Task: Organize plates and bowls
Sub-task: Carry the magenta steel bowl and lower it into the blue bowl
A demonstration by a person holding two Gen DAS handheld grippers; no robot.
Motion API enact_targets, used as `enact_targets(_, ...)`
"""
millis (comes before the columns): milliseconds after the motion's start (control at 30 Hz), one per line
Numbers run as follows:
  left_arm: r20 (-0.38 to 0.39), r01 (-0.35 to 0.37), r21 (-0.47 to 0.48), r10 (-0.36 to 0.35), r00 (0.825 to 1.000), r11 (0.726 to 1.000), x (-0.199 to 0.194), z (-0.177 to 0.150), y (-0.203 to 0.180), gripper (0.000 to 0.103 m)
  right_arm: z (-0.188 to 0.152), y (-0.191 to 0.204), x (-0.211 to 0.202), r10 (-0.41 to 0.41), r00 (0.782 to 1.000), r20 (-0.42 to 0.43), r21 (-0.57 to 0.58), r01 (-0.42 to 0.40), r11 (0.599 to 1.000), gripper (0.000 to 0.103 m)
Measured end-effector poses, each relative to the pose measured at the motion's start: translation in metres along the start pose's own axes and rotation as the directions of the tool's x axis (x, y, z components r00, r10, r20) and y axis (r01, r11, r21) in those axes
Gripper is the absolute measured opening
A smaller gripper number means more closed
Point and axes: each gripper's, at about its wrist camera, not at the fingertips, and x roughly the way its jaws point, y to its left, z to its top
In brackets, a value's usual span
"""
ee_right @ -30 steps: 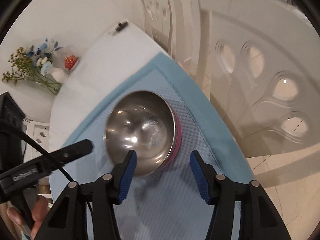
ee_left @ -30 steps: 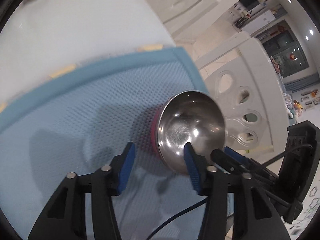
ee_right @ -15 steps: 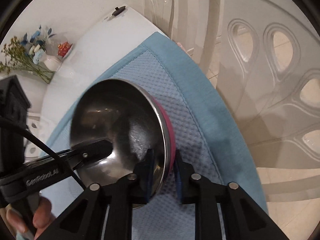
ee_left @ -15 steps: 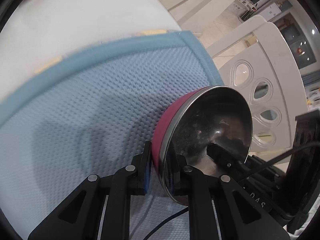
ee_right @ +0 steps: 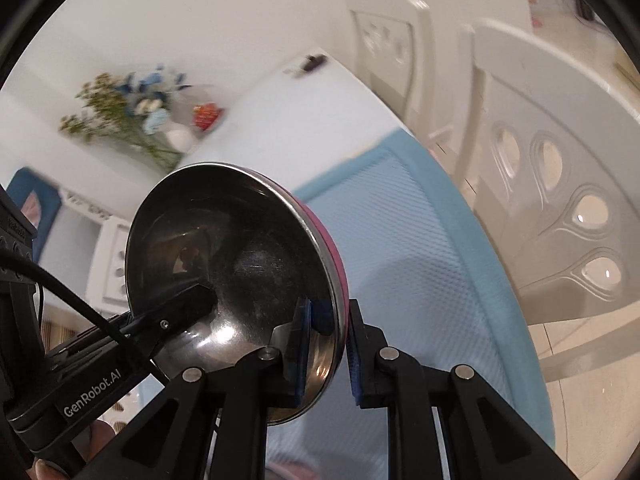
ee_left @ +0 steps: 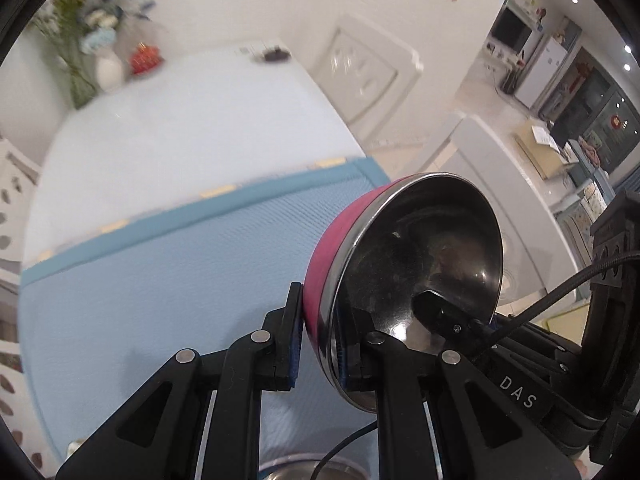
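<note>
A steel bowl (ee_left: 420,264) with a pink outside is held up above the blue mat (ee_left: 160,280), tilted on its side. My left gripper (ee_left: 320,340) is shut on its rim, one finger on the pink outside, one inside. My right gripper (ee_right: 328,344) is shut on the opposite rim of the same bowl (ee_right: 240,264), one finger inside and one on the pink wall. Each gripper's finger shows inside the bowl in the other's view. The rim of another steel bowl (ee_left: 308,470) shows at the bottom edge of the left wrist view.
The blue mat (ee_right: 420,280) lies on a white table (ee_left: 180,128). A vase of flowers (ee_left: 104,64) and a small red object (ee_left: 144,58) stand at the table's far end. White chairs (ee_right: 560,160) stand along the table's right side.
Both grippers closed on the bowl's opposite rims, then lifted it off the mat. The views now tilt up, showing the far table end and the wall.
</note>
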Motion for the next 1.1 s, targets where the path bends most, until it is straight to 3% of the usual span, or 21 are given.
enact_targets(233, 0.092, -0.020, 0.006, 0.020, 0.996, 1.000, -0.068, -0.047, 0.017, 0.011, -0.055, 0.049, -0.049, 0.010, 0.999, 0.044, -0.054, -0.007, 0.999, 0.016)
enact_targets(500, 0.044, 0.016, 0.049, -0.018, 0.999, 0.999, -0.091, -0.101, 0.038, 0.011, -0.135, 0.091, -0.068, -0.046, 0.999, -0.018, -0.033, 0.045, 0.998, 0.017)
enact_targets(800, -0.103, 0.071, 0.004, -0.071, 0.992, 0.997, -0.053, -0.149, 0.046, 0.011, -0.195, 0.081, -0.042, -0.137, 0.976, -0.169, 0.031, 0.144, 0.989, 0.018)
enact_targets(1100, -0.218, 0.082, -0.024, -0.085, 0.972, 0.996, -0.009, -0.169, 0.051, 0.011, -0.220, 0.059, -0.008, -0.165, 0.947, -0.276, 0.067, 0.190, 0.979, 0.018)
